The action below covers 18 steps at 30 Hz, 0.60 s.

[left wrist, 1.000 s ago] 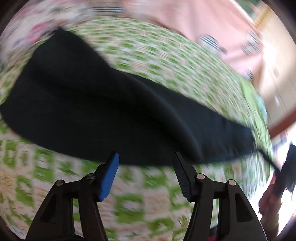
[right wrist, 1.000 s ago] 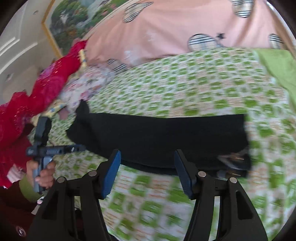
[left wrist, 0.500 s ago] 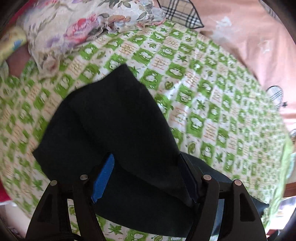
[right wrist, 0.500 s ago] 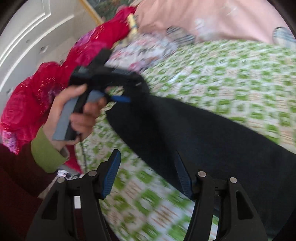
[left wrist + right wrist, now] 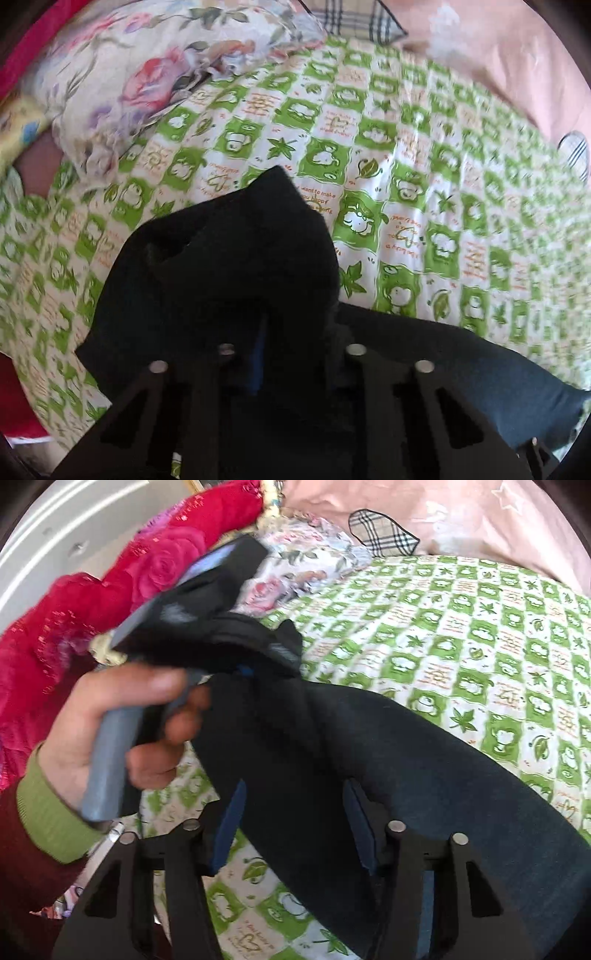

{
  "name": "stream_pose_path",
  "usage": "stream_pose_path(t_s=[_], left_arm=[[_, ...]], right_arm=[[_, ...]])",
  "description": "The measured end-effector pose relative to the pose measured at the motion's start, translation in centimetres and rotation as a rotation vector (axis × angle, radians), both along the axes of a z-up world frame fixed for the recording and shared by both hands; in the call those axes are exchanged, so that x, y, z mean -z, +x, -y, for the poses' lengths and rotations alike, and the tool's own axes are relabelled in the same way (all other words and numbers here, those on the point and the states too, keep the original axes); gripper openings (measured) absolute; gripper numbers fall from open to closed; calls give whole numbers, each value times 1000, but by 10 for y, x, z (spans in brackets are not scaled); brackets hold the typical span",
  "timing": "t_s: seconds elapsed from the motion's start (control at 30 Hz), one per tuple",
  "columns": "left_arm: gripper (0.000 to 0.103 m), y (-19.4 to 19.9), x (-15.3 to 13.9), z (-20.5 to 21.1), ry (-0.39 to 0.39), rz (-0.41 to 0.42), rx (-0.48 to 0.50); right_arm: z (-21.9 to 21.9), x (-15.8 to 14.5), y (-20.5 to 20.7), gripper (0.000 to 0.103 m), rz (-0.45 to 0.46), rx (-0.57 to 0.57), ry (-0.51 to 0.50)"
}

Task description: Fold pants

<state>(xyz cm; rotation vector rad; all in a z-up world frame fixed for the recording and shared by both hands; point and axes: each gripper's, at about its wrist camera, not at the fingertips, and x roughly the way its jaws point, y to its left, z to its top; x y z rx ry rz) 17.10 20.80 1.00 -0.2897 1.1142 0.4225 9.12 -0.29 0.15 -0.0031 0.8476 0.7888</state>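
Note:
Dark pants (image 5: 229, 258) lie on a bed sheet with green and white squares (image 5: 406, 184). My left gripper (image 5: 291, 332) points steeply down into one bunched end of them. Its jaws are closing and stand narrow, pinching the cloth, which hides the fingertips. In the right wrist view a hand (image 5: 122, 716) holds that left gripper (image 5: 255, 672) at the raised end of the pants (image 5: 424, 775). My right gripper (image 5: 293, 812) sits just behind it. Its jaws are closing, with the pants leg running between the blue pads (image 5: 229, 823), which do not clearly squeeze it.
A floral pillow (image 5: 147, 74) lies at the far left of the sheet, with a red rose-patterned blanket (image 5: 74, 627) beside it. A pink quilt (image 5: 498, 55) with plaid patches covers the far side. The sheet (image 5: 480, 646) stretches off to the right.
The left jaws went from wide apart to narrow on the bunched cloth. The right gripper swung left along the pants, close to the left hand, and the leg now lies between its fingers.

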Motion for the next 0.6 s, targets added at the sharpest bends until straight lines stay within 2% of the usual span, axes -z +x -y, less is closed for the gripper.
stream_pose_path(t_s=[0.07,0.17,0.23,0.3,0.33,0.37,0.43,0.53,0.6], left_arm=[[10,-13,-7,-5,-37,47,-6],[9,-29,-15,-9,-78,92,2],[9,-39,-19,-12,-114,121,8],[9,-47,-18,-18,-144,139,15],[9,-50,-19,-19,-150,144,19],[8,-54,-19,-19,-160,151,22],[8,-62,-22,-21,-176,184,21],[8,-83,-32,-29,-186,263,11],[8,-98,-36,-40,-231,319,7]], right_arm=[[-9,-5,-3,54,61,-25,-62],[-27,-1,-4,54,151,-56,-179],[-37,5,3,48,182,-67,-236],[-47,12,9,40,206,-78,-286],[-54,17,12,28,224,-85,-330],[-58,19,14,9,227,-89,-355],[-61,12,11,6,225,-100,-356],[-56,-18,-13,5,251,-140,-285],[-55,-34,-27,5,262,-165,-240]])
